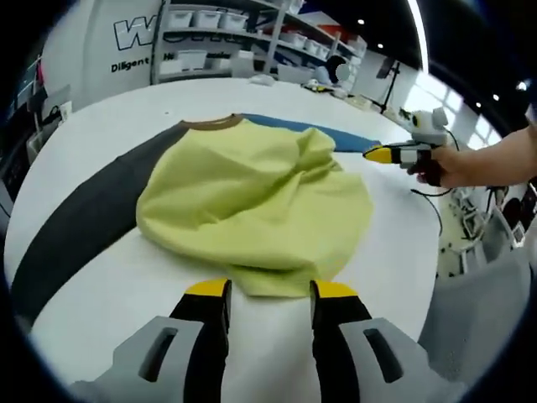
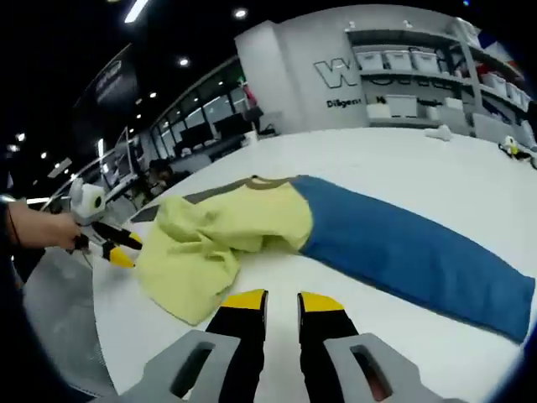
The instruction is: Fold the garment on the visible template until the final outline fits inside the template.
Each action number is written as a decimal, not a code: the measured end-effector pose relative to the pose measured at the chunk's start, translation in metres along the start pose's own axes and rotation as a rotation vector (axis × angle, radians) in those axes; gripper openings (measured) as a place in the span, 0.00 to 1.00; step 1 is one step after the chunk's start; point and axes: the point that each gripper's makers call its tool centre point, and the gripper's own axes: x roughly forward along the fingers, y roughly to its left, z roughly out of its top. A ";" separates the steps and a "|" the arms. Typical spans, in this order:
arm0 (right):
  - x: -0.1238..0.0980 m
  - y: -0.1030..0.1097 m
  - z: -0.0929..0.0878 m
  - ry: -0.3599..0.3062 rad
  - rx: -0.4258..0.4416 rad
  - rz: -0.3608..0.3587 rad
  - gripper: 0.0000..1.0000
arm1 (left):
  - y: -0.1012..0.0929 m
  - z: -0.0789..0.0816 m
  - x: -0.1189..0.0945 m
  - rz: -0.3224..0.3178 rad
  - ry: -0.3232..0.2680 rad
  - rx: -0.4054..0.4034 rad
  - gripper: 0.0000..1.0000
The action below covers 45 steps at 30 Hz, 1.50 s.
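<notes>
A yellow-green garment (image 1: 252, 201) with a brown collar (image 1: 214, 123) lies crumpled on the white table (image 1: 101, 117). A dark grey stretch of cloth (image 1: 84, 218) runs off one side of it and a blue stretch (image 1: 344, 133) off the other. My left gripper (image 1: 270, 294) is open just short of the garment's near edge, holding nothing. My right gripper (image 1: 377, 154), held by a hand, points at the garment's far-right side. In the right gripper view, my right gripper (image 2: 283, 302) is open over bare table beside the garment (image 2: 210, 235) and the blue stretch (image 2: 411, 252). My left gripper (image 2: 120, 248) is at the left there.
Shelves with white bins (image 1: 210, 25) (image 2: 411, 75) stand behind the table. A black cable (image 1: 435, 210) hangs near the table's right edge, beside the person's hand (image 1: 470, 164). Small items (image 2: 512, 147) sit at the table's far side.
</notes>
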 end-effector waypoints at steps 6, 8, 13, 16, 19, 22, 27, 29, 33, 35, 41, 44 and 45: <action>0.020 0.048 -0.004 0.029 -0.009 0.164 0.19 | 0.002 0.001 0.003 0.029 0.006 0.034 0.25; 0.023 0.046 -0.010 0.070 -0.082 0.141 0.19 | 0.002 0.001 0.004 0.029 0.009 0.035 0.18; 0.030 0.050 -0.016 0.101 -0.080 0.152 0.19 | 0.000 -0.001 0.005 0.028 0.014 0.046 0.03; 0.030 0.055 -0.020 0.123 -0.094 0.177 0.13 | -0.002 0.000 0.003 0.026 0.005 0.037 0.02; 0.028 0.057 -0.018 0.123 -0.100 0.179 0.02 | -0.005 0.002 -0.003 0.022 -0.003 0.031 0.02; 0.023 0.062 -0.013 0.110 -0.096 0.197 0.00 | -0.008 0.005 -0.013 0.015 -0.015 0.025 0.02; 0.003 0.076 0.002 0.084 -0.095 0.237 0.00 | -0.016 0.008 -0.033 -0.007 -0.033 0.000 0.02; -0.004 0.082 0.006 0.073 -0.098 0.254 0.00 | -0.020 0.010 -0.040 -0.013 -0.041 -0.004 0.02; -0.019 0.091 0.011 0.067 -0.121 0.262 0.00 | -0.025 0.013 -0.053 -0.010 -0.059 0.001 0.02; -0.024 0.093 0.011 0.072 -0.148 0.256 0.00 | -0.027 0.016 -0.058 -0.008 -0.071 0.002 0.02; -0.039 0.110 0.009 0.089 -0.229 0.260 0.00 | -0.036 0.021 -0.072 -0.006 -0.090 0.009 0.02; -0.044 0.117 0.010 0.088 -0.232 0.258 0.00 | -0.039 0.021 -0.079 -0.004 -0.097 0.005 0.02; -0.046 0.119 0.011 0.087 -0.240 0.253 0.00 | -0.041 0.022 -0.082 -0.005 -0.100 0.001 0.02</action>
